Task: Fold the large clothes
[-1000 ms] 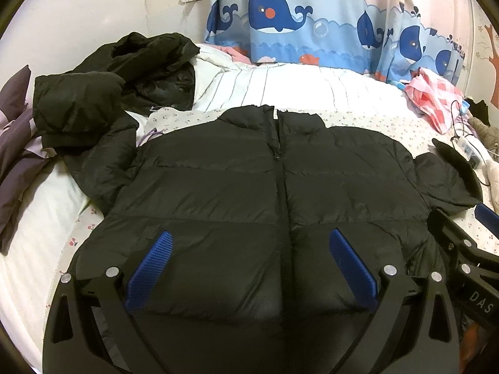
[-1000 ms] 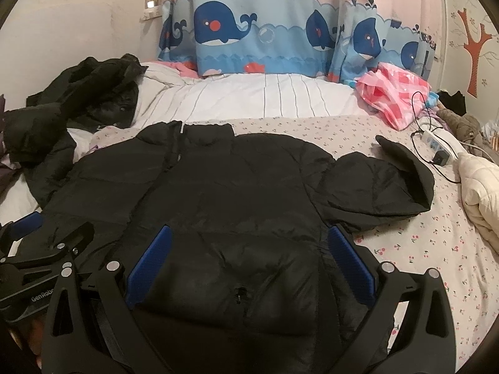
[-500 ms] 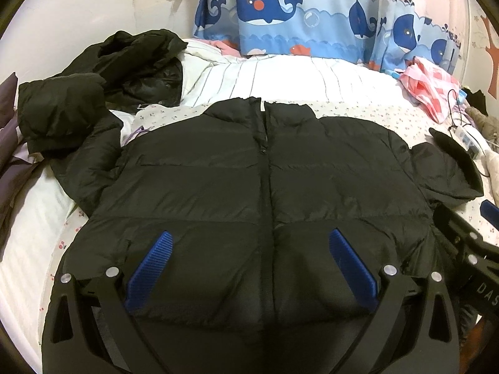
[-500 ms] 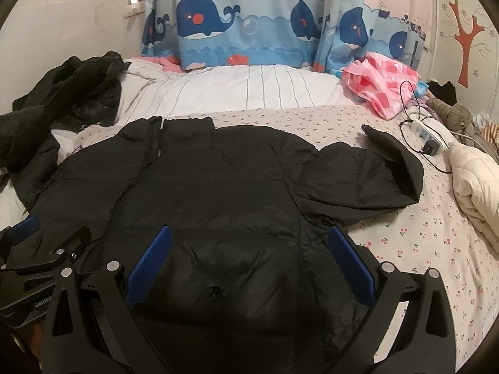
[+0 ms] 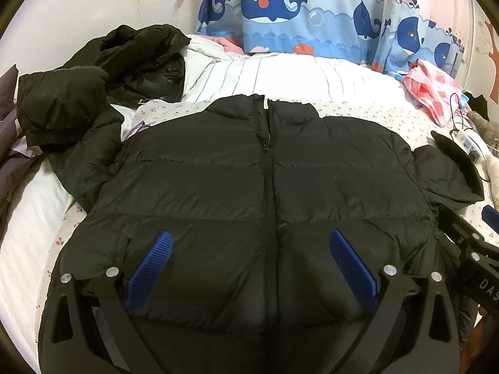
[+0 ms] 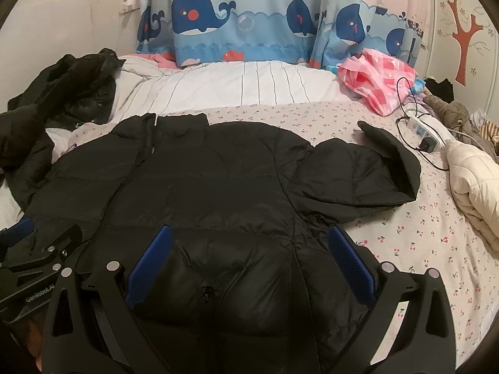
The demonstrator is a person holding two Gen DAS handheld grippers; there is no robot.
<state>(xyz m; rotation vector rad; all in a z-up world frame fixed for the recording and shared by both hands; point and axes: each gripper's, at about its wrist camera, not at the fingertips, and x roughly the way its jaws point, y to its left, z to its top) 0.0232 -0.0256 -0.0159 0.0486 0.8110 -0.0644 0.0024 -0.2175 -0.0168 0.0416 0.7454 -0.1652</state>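
A black puffer jacket (image 5: 268,193) lies front up on the bed, zipped, collar toward the curtain. It also fills the right wrist view (image 6: 218,193). Its right sleeve (image 6: 358,171) is bent beside the body on the flowered sheet. Its left sleeve (image 5: 84,162) runs off toward the bed's left edge. My left gripper (image 5: 249,249) is open and empty, over the jacket's hem. My right gripper (image 6: 249,246) is open and empty, over the hem's right part. Each gripper shows at the edge of the other's view.
A second black coat (image 5: 131,59) is heaped at the back left. A pink checked bag (image 6: 377,84), a power strip with cables (image 6: 427,131) and a cream quilted garment (image 6: 474,184) lie at the right. A whale curtain (image 6: 249,18) hangs behind the bed.
Both grippers have shifted a little over the hem, so the jacket sits differently in each view. Both stay open and empty. The jacket has not moved.
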